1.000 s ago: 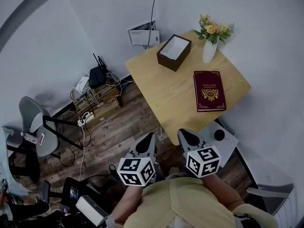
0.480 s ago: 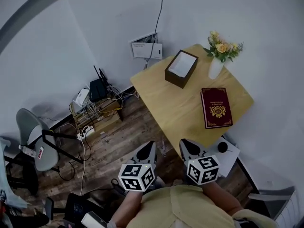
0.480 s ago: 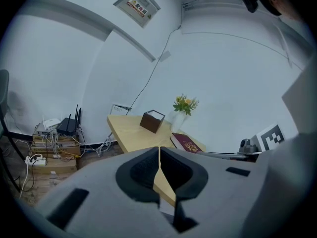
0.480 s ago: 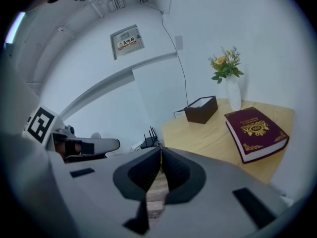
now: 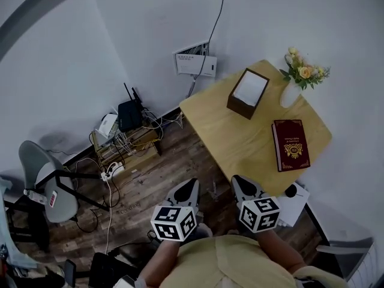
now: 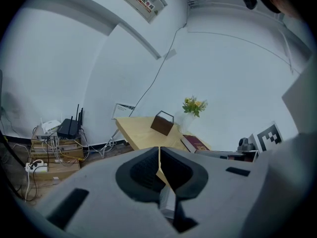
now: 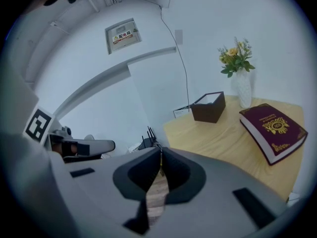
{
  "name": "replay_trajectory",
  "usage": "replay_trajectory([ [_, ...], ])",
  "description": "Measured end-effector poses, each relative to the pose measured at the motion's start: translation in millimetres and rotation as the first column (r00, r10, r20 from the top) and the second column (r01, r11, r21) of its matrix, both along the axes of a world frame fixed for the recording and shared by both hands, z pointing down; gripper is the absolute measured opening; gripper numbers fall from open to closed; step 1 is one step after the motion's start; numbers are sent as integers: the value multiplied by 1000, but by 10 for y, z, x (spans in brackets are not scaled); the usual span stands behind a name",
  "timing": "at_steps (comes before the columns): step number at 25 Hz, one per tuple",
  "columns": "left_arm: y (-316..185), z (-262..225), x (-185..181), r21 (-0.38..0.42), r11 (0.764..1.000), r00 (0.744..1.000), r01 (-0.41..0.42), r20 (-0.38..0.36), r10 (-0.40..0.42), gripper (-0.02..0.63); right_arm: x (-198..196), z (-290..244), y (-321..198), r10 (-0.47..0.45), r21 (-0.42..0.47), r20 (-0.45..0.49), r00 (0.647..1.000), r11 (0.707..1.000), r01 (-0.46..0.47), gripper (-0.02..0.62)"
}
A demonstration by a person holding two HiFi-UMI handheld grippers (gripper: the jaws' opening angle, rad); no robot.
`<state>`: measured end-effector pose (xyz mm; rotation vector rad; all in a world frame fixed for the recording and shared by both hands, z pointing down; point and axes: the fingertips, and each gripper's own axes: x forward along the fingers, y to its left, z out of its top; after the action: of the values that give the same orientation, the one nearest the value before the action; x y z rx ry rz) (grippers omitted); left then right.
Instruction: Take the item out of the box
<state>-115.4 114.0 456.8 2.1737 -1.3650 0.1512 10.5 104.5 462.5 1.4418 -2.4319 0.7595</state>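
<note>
A dark brown open box [image 5: 248,93] with a white inside stands on the far part of a light wooden table [image 5: 240,137]. It also shows as the box [image 6: 162,123] in the left gripper view and the box [image 7: 208,107] in the right gripper view. What lies in it cannot be made out. My left gripper [image 5: 186,188] and right gripper [image 5: 241,185] hang side by side close to my body, well short of the table. Both are shut with nothing between the jaws [image 6: 159,151] [image 7: 160,157].
A dark red book [image 5: 290,144] lies on the table's right part. A white vase of yellow flowers [image 5: 292,89] stands at its far corner. Routers and cables [image 5: 129,125] clutter the wooden floor to the left, with a grey chair [image 5: 42,179] further left.
The table, box and book have shifted right and down in the head view as my head turned. Both grippers have kept their place near my body, still shut.
</note>
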Motion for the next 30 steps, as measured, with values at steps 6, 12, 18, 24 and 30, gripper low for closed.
replay_trajectory([
  [6, -131, 11, -266, -9, 998, 998, -60, -12, 60, 28, -244, 10, -103, 42, -25, -27, 999, 999, -43, 31],
  [12, -299, 52, -323, -17, 996, 996, -86, -3, 86, 28, -133, 79, -229, 84, -43, -53, 995, 995, -86, 31],
  [18, -564, -21, -141, -4, 994, 994, -106, 16, 106, 29, 7, -20, -483, 55, -23, -21, 998, 998, -56, 31],
  [24, -788, -86, 186, 13, 987, 987, -161, 34, 160, 28, 180, -71, -640, 40, -13, -9, 999, 999, -41, 31],
  [30, -992, -124, 507, 32, 981, 980, -192, 48, 191, 29, 386, -55, -738, 36, -3, -5, 999, 999, -36, 31],
])
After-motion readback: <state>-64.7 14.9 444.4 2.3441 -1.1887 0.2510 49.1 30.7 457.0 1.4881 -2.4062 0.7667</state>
